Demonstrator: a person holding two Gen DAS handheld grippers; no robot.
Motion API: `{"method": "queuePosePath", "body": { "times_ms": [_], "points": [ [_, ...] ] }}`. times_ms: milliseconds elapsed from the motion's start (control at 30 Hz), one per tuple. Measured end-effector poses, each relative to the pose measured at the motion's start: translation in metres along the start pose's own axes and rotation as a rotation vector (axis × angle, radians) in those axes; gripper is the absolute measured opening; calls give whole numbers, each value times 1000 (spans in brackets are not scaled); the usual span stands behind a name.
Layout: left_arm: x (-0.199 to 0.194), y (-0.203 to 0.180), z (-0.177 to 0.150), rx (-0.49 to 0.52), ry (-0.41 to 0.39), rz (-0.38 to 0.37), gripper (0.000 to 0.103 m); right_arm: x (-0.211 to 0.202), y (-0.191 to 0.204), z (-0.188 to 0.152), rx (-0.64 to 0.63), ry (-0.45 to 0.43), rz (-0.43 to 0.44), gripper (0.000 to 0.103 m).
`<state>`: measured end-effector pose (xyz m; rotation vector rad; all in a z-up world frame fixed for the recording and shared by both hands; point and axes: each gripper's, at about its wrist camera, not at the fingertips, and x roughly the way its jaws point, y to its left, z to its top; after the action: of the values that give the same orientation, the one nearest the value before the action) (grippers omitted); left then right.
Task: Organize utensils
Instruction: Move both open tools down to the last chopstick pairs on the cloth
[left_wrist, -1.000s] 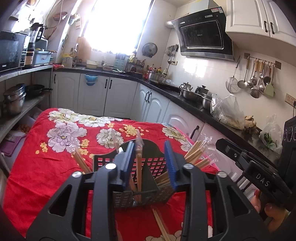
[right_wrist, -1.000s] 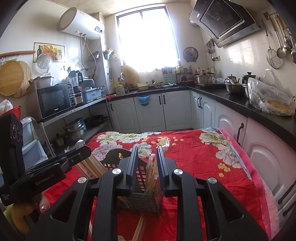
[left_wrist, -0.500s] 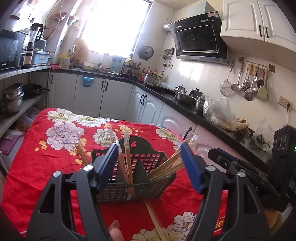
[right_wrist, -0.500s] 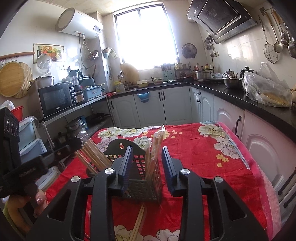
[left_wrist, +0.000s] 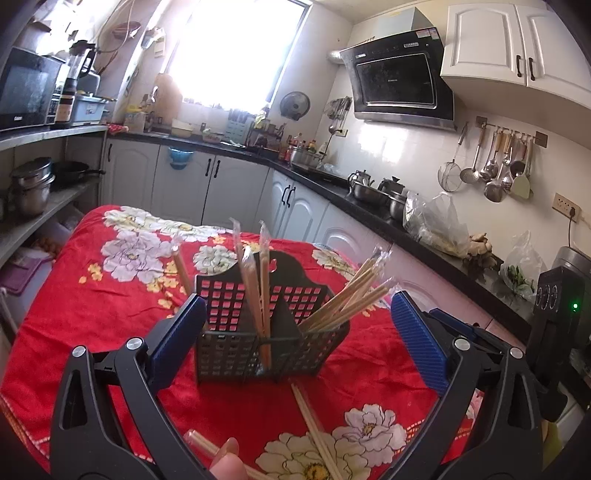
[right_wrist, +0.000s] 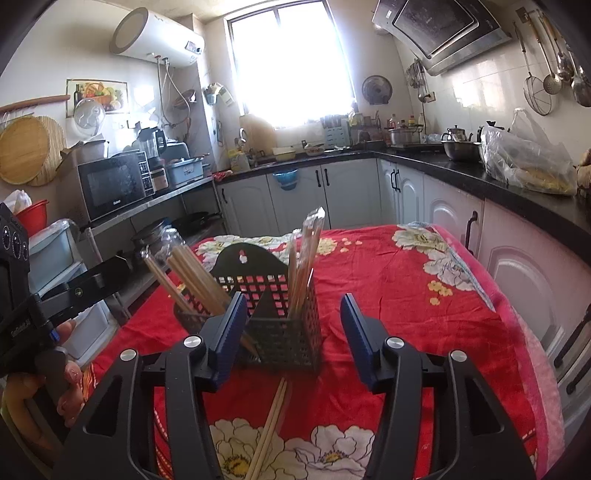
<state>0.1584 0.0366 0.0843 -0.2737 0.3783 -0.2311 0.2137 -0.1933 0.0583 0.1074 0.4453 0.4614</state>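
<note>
A black mesh utensil holder stands on the red flowered tablecloth; it also shows in the right wrist view. Wrapped wooden chopsticks stand upright in its middle compartment, and more chopsticks lean out of a side one. In the right wrist view, chopsticks stand in the near compartment and lean to the left. A loose pair of chopsticks lies on the cloth in front of the holder, and shows too in the right wrist view. My left gripper is open and empty. My right gripper is open and empty.
Another wrapped chopstick pair lies at the near edge by a fingertip. The other hand-held gripper is at the left of the right wrist view. White cabinets run close along the table's right side. Shelves with pots are on the left.
Both grippers have opened wide and pulled back from the holder. The chopsticks they held between their pads now stand in the holder's compartments.
</note>
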Motion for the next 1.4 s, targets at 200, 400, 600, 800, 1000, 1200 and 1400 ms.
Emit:
{"method": "queuePosePath", "body": {
  "times_ms": [200,400,600,800,1000,1200,1400],
  "points": [
    [-5,3,-10,-5,17,10,92,-4,2,-10,-1,14,6,58],
    [-9,8,-20,-17,34,20,92,-7,6,-20,-11,35,11,61],
    [-12,14,-28,-29,48,31,92,-8,8,-31,-19,60,11,62],
    [-11,21,-38,-34,80,45,92,-3,13,-42,-30,96,23,62],
    [-8,36,-51,-67,121,66,92,4,17,-50,-41,130,30,62],
    [-6,47,-66,-68,168,87,92,10,20,-55,-50,158,35,62],
    [-3,58,-80,-85,221,101,92,18,24,-61,-58,188,41,62]
  ]
}}
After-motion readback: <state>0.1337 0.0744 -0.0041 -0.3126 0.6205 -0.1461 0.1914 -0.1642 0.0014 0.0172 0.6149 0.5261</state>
